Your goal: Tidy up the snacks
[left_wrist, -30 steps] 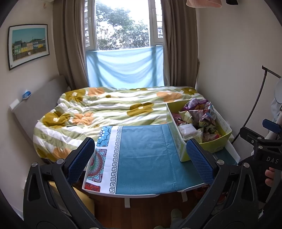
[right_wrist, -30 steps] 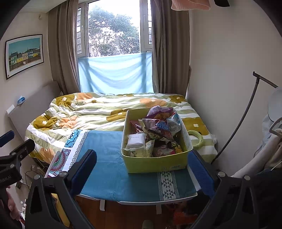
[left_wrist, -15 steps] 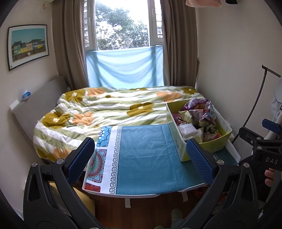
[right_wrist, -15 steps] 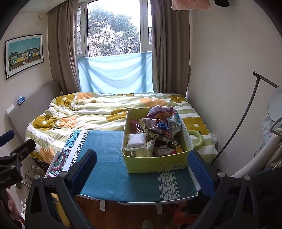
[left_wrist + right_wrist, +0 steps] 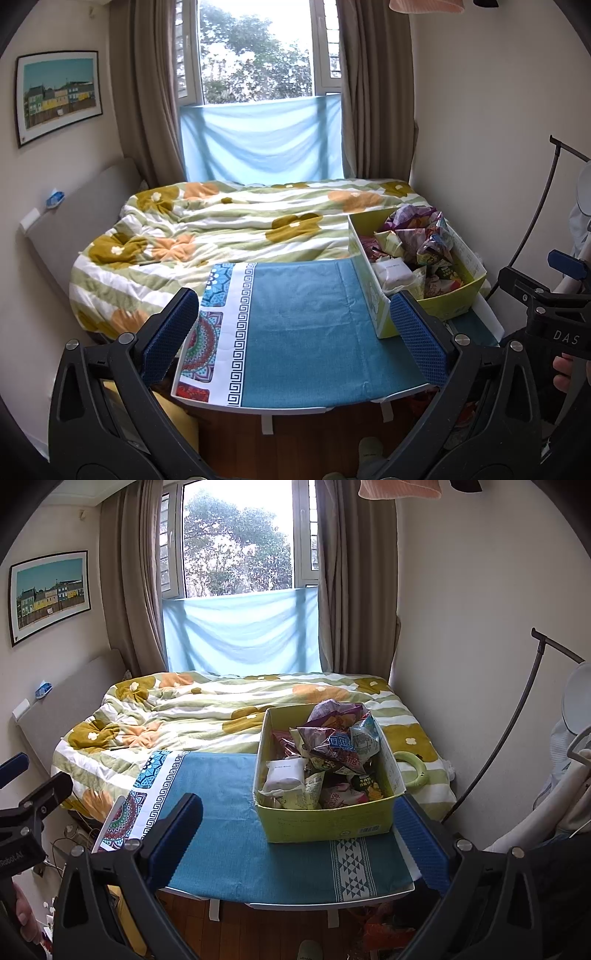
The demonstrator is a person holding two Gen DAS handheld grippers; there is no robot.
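Blocking box: nothing apparent; bed behind.

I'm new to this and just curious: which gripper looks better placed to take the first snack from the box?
Probably the right gripper: the box of snacks sits straight ahead of its open fingers. For the left gripper, the box lies off to the right.

A bedroom in a home.
We see a bed under a flowered quilt filling most of the room, a padded headboard against the left wall, brown curtains framing a window (trees outside), a framed picture, and wood flooring below a small cloth-covered table.
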